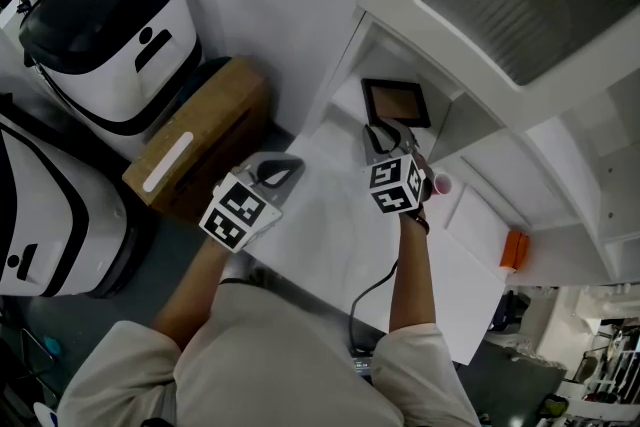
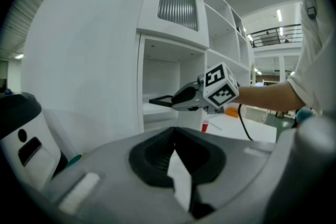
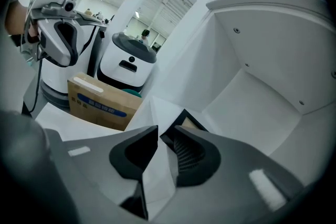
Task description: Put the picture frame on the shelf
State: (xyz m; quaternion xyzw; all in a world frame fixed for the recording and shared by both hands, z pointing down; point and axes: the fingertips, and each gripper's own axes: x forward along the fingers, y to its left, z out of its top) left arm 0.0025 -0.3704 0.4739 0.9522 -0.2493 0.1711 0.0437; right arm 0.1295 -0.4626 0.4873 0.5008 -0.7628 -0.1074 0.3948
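The black picture frame (image 1: 394, 101) with a brown middle sits inside the lowest open compartment of the white shelf unit (image 1: 455, 25). My right gripper (image 1: 381, 133) reaches into that compartment from the table side. Its tips are at the frame's near edge. In the right gripper view the frame's corner (image 3: 185, 124) lies between the tips of the right gripper (image 3: 160, 131), against the right jaw. From the left gripper view the frame (image 2: 159, 100) juts out flat from the right gripper (image 2: 181, 98). My left gripper (image 1: 283, 170) hangs over the table's left end, tips together and empty.
A white table (image 1: 340, 235) runs below the shelf, with a small red cup (image 1: 441, 184) and an orange thing (image 1: 514, 249) on its right part. A cardboard box (image 1: 195, 140) and white-and-black machines (image 1: 110, 25) stand on the floor to the left. A cable hangs from the right gripper.
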